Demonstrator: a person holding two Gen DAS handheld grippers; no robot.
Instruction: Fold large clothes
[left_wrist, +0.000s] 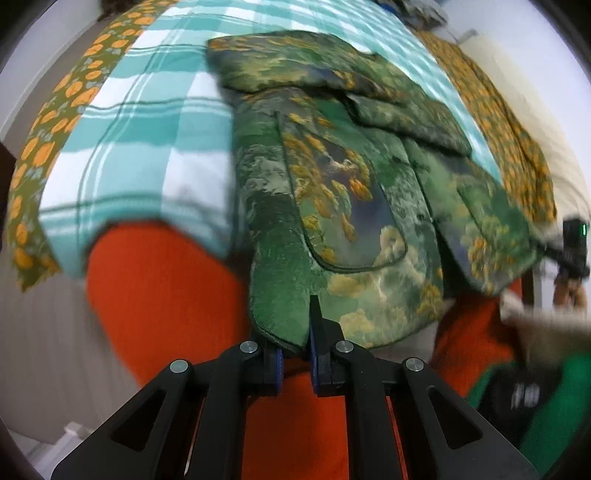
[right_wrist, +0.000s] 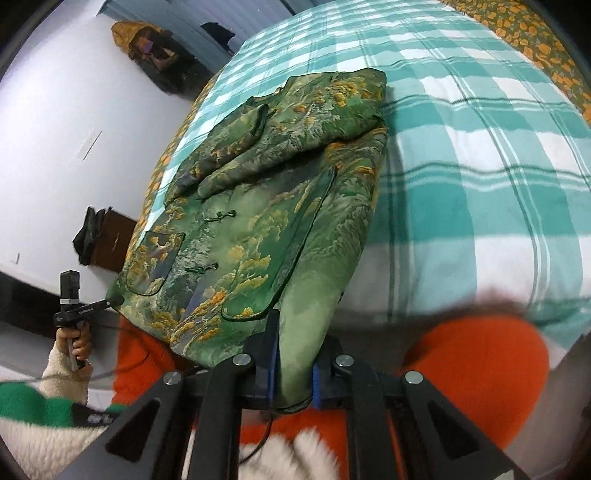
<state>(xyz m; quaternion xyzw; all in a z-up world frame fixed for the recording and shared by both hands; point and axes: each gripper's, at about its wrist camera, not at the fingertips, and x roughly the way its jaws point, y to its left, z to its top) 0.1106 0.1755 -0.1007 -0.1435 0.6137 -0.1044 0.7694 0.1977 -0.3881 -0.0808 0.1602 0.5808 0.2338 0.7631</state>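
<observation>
A green jacket with gold landscape print (left_wrist: 332, 192) lies on the bed, its sleeves folded across the chest. The near hem hangs lifted off the bed's edge. My left gripper (left_wrist: 295, 332) is shut on one hem corner. My right gripper (right_wrist: 293, 354) is shut on the other hem corner, and the cloth bunches between its blue pads. The right wrist view also shows the jacket (right_wrist: 266, 206) with frog buttons and pockets, and the left gripper (right_wrist: 107, 303) pinching its corner at the left. The right gripper (left_wrist: 554, 254) shows at the right edge of the left wrist view.
A teal and white checked blanket (right_wrist: 461, 147) covers the bed over an orange-flowered sheet (left_wrist: 74, 92). Orange-red cloth (left_wrist: 166, 295) fills the foreground below the bed edge. A hand in a fleecy white and green sleeve (right_wrist: 70, 373) holds the left gripper. A dark cabinet (right_wrist: 110, 236) stands by the wall.
</observation>
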